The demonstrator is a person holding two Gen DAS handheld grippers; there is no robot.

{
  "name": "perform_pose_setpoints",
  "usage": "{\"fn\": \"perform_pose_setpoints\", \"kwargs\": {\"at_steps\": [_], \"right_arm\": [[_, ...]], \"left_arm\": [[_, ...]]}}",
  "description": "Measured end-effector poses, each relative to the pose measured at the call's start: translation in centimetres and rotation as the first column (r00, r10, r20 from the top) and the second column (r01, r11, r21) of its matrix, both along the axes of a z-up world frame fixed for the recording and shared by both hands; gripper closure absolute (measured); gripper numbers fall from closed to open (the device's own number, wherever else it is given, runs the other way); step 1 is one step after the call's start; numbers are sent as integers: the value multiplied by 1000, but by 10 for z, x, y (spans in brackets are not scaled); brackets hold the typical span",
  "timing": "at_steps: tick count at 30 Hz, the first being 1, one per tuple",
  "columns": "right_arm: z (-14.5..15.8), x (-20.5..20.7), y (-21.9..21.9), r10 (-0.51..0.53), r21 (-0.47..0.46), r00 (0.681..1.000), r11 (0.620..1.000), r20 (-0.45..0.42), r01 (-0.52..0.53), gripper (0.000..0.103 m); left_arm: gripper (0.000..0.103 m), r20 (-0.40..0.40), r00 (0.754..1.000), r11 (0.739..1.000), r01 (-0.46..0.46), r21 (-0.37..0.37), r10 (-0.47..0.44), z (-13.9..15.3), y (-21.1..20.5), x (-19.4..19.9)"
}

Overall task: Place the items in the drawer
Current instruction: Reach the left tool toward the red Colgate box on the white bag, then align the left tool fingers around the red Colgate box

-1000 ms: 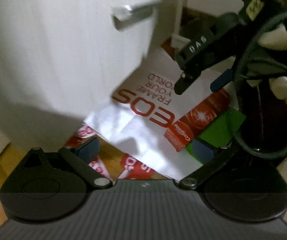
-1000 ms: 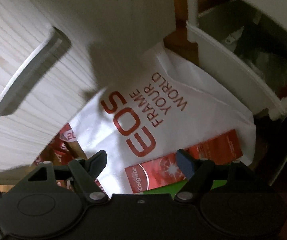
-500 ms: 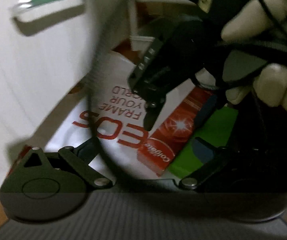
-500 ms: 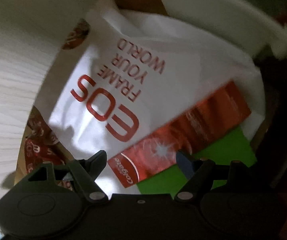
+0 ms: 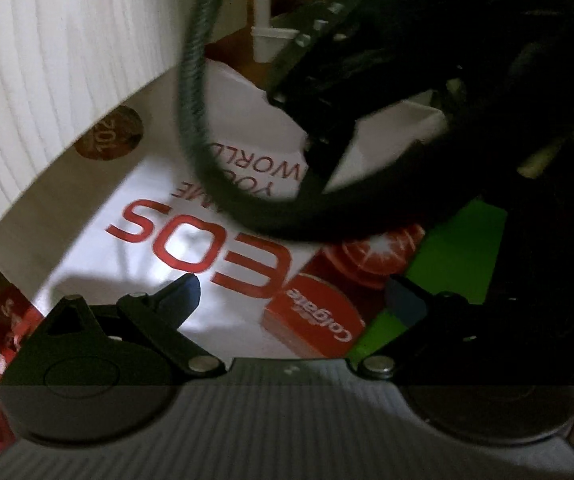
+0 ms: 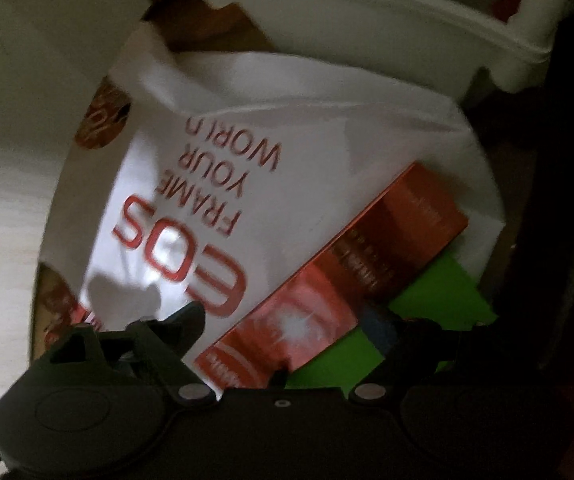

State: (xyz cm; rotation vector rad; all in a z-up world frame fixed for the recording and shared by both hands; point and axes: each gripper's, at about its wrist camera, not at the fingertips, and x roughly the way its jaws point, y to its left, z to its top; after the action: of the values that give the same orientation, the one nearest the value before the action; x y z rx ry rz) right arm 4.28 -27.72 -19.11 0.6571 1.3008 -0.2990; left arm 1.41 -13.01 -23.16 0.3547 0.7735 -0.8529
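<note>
The right gripper (image 6: pixel 291 318) has its fingers spread, the long red Colgate toothpaste carton (image 6: pixel 339 276) lying between them but not pinched. The left gripper (image 5: pixel 293 292) is likewise spread and empty above the carton's logo end (image 5: pixel 315 320). The carton rests on a white plastic EOS-printed bag (image 6: pixel 215 184), overlapping a flat bright green sheet (image 6: pixel 427 300). In the right wrist view its long axis runs from 7 to 1 o'clock, logo end nearest the fingers. This looks like the reach-to-pick step; next, the right fingers should straddle the carton's narrow width and close. A white slatted drawer front (image 5: pixel 47 60) stands at 10 o'clock.
</note>
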Motion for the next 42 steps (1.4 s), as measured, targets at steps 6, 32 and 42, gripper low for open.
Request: {"fn": "perform_pose_setpoints", "kwargs": {"at_steps": [6,32,42], "right_arm": [[-6,-1,-5,-25,-39,999,999,-36,24,5],[-1,-9,-20,-93,100,991,991,92,84,26],[13,-13,-26,-185,-136,977,971,105,199,15]], "left_arm": [[2,31,999,998,-10,61,8,-2,-5,-3],[4,-77,975,976,-211,-48,207,1,24,26],[3,5,976,975,-219,-35,219,18,19,10]]}}
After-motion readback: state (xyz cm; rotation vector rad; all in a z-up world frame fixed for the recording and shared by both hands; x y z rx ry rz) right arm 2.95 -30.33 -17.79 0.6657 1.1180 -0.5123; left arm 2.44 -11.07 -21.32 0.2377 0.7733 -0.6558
